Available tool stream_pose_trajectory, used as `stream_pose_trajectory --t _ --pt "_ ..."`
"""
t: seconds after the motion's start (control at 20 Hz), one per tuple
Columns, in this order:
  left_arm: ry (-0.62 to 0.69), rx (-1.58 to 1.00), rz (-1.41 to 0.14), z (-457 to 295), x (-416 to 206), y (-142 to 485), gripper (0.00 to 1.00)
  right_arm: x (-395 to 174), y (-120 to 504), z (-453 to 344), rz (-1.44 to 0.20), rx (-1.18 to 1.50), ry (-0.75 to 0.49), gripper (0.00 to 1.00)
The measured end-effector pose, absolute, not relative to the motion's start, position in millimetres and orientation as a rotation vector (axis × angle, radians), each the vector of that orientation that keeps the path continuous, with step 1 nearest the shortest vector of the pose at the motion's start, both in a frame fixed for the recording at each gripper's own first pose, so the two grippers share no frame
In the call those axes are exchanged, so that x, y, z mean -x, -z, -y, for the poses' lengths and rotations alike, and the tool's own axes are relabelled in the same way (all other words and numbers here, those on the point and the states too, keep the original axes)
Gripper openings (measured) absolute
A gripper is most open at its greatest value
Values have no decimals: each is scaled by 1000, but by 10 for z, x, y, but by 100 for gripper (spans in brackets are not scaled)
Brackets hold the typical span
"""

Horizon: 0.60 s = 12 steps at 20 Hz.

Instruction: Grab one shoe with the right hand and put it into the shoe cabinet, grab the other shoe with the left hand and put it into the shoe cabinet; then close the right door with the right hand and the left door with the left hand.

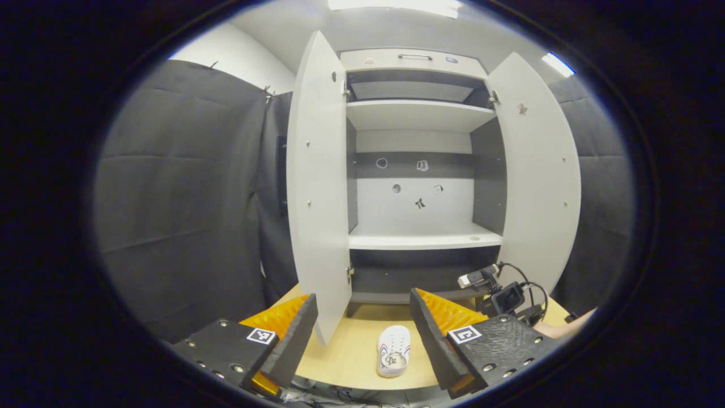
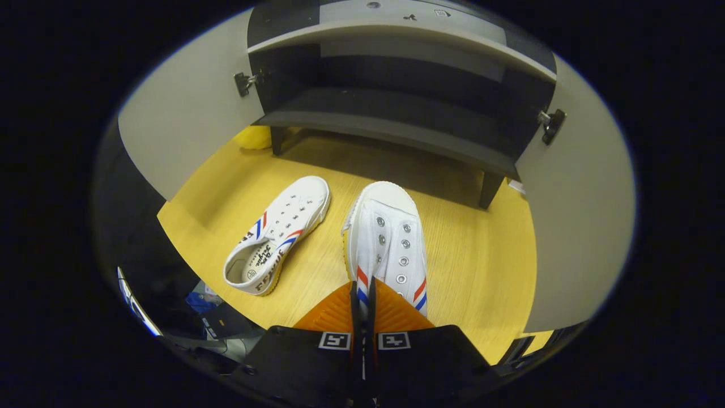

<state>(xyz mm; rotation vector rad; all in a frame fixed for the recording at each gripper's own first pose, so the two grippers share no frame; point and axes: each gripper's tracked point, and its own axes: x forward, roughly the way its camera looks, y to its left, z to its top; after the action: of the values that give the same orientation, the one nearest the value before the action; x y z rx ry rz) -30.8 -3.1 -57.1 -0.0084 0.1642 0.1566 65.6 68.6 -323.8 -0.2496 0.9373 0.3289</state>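
Two white shoes were in play. The nearer shoe [image 2: 387,238] sat pinched at its side wall between the fingers of my right gripper [image 2: 363,309], toe pointing at the shoe cabinet [image 2: 391,122]; whether its sole had left the table [image 2: 481,255] I could not tell. The other shoe [image 2: 277,241] lay just beside it to the left, flat on the wood, opening toward me. My left gripper [image 1: 362,334] hung back with its jaws spread wide and nothing between them, facing the cabinet, with both doors swung open, the left door [image 1: 317,187] and the right door [image 1: 538,175].

I judged the step in hand to be carrying the gripped shoe in. To do it well, I would lift it level, clear the bottom shelf's front edge, and set it well to the right, leaving room for its mate.
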Motion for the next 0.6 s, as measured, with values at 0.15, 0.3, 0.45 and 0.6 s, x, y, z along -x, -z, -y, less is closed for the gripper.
stream_pose_trajectory --t 0.15,0.3,0.45,0.6 --pt "-88 -8 -133 -150 323 507 94 -612 2650 -816 -851 148 -281 4" --pt "-22 0 -118 -265 349 553 94 -626 2054 -1009 -734 75 -258 4" --pt "17 12 -128 -367 382 633 94 -732 1442 -1199 -608 29 -241 4" --pt "74 25 -123 -332 390 624 94 -965 908 -1301 -494 34 -240 4"
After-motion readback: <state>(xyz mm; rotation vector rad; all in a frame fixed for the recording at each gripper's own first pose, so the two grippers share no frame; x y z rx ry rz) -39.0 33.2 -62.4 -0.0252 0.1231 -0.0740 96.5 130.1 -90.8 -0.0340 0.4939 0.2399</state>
